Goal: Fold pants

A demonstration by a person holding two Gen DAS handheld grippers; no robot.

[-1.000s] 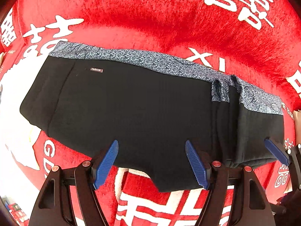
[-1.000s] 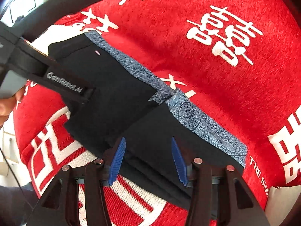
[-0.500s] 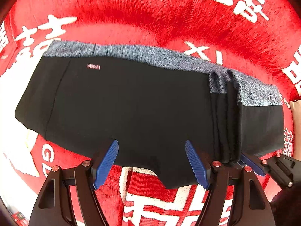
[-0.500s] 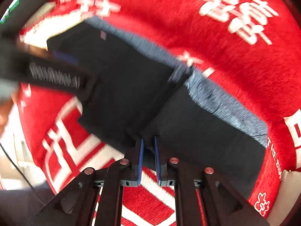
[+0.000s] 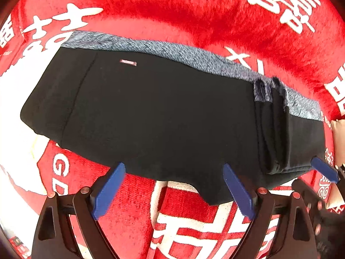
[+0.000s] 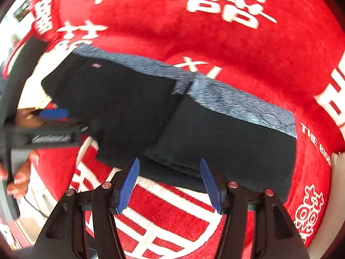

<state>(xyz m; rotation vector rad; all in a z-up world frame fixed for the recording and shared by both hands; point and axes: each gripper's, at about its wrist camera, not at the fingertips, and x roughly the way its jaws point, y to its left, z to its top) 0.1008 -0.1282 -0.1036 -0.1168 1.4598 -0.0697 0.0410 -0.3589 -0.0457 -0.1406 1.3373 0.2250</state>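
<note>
Item: black pants [image 5: 163, 116] with a mottled grey waistband [image 5: 172, 54], lying flat on a red cloth with white characters [image 5: 194, 6]. Position — spread across the middle of the cloth, waistband along the far edge, hems toward the near edge. Condition: partly folded; the right-hand part carries a stacked fold [image 5: 271, 129] with several layers showing at its edge, while the larger left part, bearing a small label [image 5: 128, 62], lies in a single flat spread. Remaining work, by judgement: at least one more fold to bring the long left part over, then squaring the bundle. Left gripper [image 5: 172, 185]: blue pads spreading wider, poised over the near hem, nothing between them. Right gripper [image 6: 170, 181]: jaws opening over the near edge of the stacked fold, pads clear of the cloth — no pinch visible. A hand [image 6: 19, 172] on the other tool shows at the left of the right-wrist view. Containers: none in view.
</note>
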